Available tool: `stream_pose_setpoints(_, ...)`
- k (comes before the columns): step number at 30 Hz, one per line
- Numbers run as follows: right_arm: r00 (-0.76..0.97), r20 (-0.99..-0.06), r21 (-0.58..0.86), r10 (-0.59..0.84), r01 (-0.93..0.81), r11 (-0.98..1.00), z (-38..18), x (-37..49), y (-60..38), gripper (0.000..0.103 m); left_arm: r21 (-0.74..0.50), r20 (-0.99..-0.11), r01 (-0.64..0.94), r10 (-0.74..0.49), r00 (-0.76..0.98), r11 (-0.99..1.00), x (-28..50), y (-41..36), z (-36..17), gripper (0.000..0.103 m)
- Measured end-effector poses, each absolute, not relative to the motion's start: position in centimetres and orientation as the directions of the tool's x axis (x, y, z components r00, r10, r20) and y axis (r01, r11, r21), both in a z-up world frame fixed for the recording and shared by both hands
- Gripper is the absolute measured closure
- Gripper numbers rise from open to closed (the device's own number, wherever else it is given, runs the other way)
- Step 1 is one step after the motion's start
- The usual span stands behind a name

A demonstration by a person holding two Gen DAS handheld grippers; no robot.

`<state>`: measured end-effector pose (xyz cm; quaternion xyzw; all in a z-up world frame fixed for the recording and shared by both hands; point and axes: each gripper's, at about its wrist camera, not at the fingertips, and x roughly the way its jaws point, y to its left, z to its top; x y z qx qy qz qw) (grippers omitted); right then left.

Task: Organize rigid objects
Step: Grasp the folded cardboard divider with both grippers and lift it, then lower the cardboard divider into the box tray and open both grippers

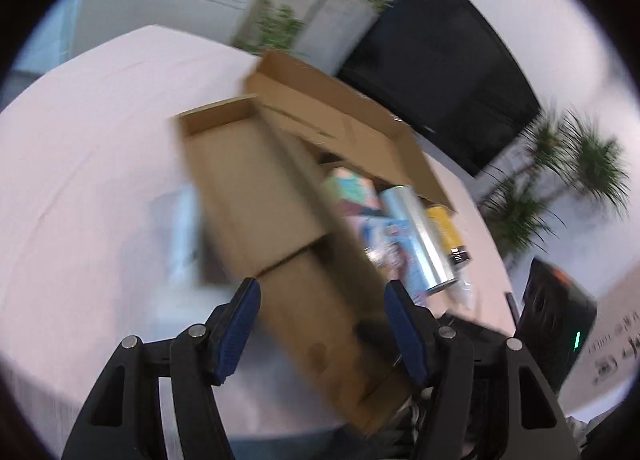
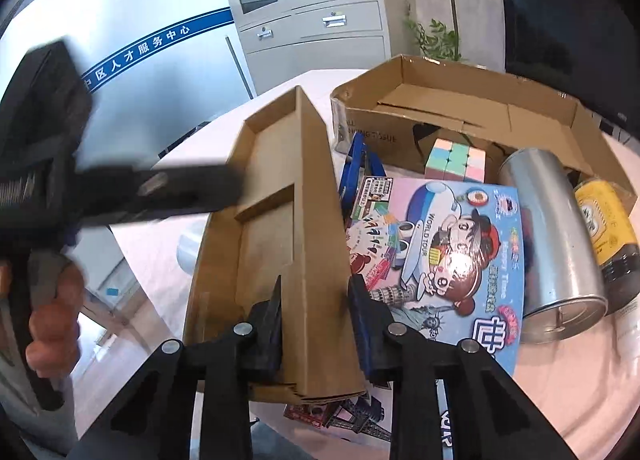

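A flat cardboard tray box (image 2: 264,228) with a divider lies on the white-clothed table (image 2: 568,388). My right gripper (image 2: 316,292) is shut on its right wall. My left gripper (image 1: 322,292) is open above the same box (image 1: 256,188) and holds nothing; the view is blurred. To the right lie a colourful board-game box (image 2: 444,256), a silver can (image 2: 556,244), a yellow jar (image 2: 608,228) and a pastel cube (image 2: 456,158). The can (image 1: 420,236) and the jar (image 1: 446,226) also show in the left wrist view.
A larger open cardboard carton (image 2: 472,100) stands behind the objects. A blue clamp (image 2: 356,168) lies between the tray box and the game box. A grey cabinet (image 2: 312,8), plants and a dark screen (image 1: 436,92) stand beyond the table.
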<state>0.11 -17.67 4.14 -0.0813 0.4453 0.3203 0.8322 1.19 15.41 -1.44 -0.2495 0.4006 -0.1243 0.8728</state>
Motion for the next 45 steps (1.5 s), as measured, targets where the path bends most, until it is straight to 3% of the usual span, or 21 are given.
stream_pose_setpoints(7, 0.364, -0.812, 0.168, 0.457, -0.604, 0.779, 3.6, 0.3, -16.9, 0.076, -0.622, -0.682, -0.106, -0.470, 0.561, 0.776, -2.2, 14.4, -6.1, 0.041)
stream_pose_setpoints(8, 0.360, -0.814, 0.167, 0.456, -0.607, 0.777, 3.5, 0.0, -16.7, 0.076, -0.638, -0.673, -0.109, -0.483, 0.560, 0.762, -2.1, 14.2, -6.5, 0.050)
stream_pose_setpoints(9, 0.353, -0.817, 0.169, 0.457, -0.611, 0.774, 3.4, -0.2, -16.6, 0.076, -0.658, -0.659, -0.104, -0.504, 0.558, 0.746, -1.7, 14.1, -6.8, 0.066)
stream_pose_setpoints(12, 0.346, -0.822, 0.171, 0.452, -0.607, 0.776, 3.2, -0.7, -16.4, 0.076, -0.632, -0.678, -0.110, -0.479, 0.557, 0.767, -1.2, 13.6, -7.0, 0.071)
stream_pose_setpoints(16, 0.362, -0.803, 0.174, 0.473, -0.617, 0.767, 4.1, -1.4, -16.4, 0.076, -0.518, -0.701, -0.087, -0.364, 0.614, 0.851, -2.2, 12.5, -3.7, 0.073)
stream_pose_setpoints(19, 0.424, -0.732, 0.176, 0.533, -0.638, 0.749, 6.7, -2.4, -16.7, 0.076, -0.442, -0.687, -0.045, -0.306, 0.659, 0.896, -2.1, 12.2, -0.2, 0.074)
stream_pose_setpoints(28, 0.620, -0.567, 0.224, 0.542, -0.518, 0.826, 14.7, 7.0, -17.0, 0.074, -0.250, -0.613, 0.175, -0.295, 0.733, 0.952, 11.5, 11.0, 9.6, 0.078)
stream_pose_setpoints(35, 0.560, -0.668, 0.332, 0.490, -0.365, 0.870, 13.9, 20.6, -14.7, 0.074, -0.249, -0.707, 0.192, -0.314, 0.634, 0.949, 23.2, 10.4, 10.7, 0.079)
stream_pose_setpoints(45, 0.268, -0.852, 0.400, 0.450, -0.223, 0.889, 2.1, 31.8, -9.6, 0.072, -0.260, -0.865, 0.043, -0.253, 0.433, 0.965, 29.6, 13.9, 1.1, 0.084)
